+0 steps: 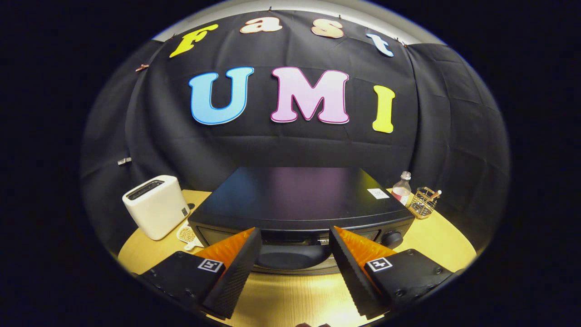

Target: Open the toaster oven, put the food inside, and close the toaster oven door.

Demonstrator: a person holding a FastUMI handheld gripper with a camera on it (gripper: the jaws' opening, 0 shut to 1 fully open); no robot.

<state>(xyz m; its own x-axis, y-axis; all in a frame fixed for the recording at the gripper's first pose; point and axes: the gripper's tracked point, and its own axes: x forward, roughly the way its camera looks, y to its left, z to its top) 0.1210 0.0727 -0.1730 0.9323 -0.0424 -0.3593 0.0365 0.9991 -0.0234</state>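
While the toaster oven (302, 200) sits shut on the wooden table (295, 295), squarely ahead of the gripper (295, 265), the first step of the task looks to be the one in hand: getting the door open. The oven is a wide black box with a flat, glossy top, its front face turned toward the camera. The door handle (292, 237) appears to run along the upper edge of that front, with the dark window below it seen between the two fingers, though the fingertips hide part of it. A round knob (392, 238) shows at the right end of the front.

The gripper's fingers stand well apart with nothing between them, their tips near the oven's front but, as far as can be judged, not touching it. The next move likely calls for bringing the fingers up to the handle, closing on it, and drawing the door down and outward. The approach should stay level so a fingertip does not skid across the glass.

To the left of the oven stands a white slot toaster (156, 206), and just in front of it lies a small pale dish (187, 235) with something light-coloured on it, which may be the food to load. At the oven's right rear corner are a clear bottle (402, 187) and a wire holder (424, 202).
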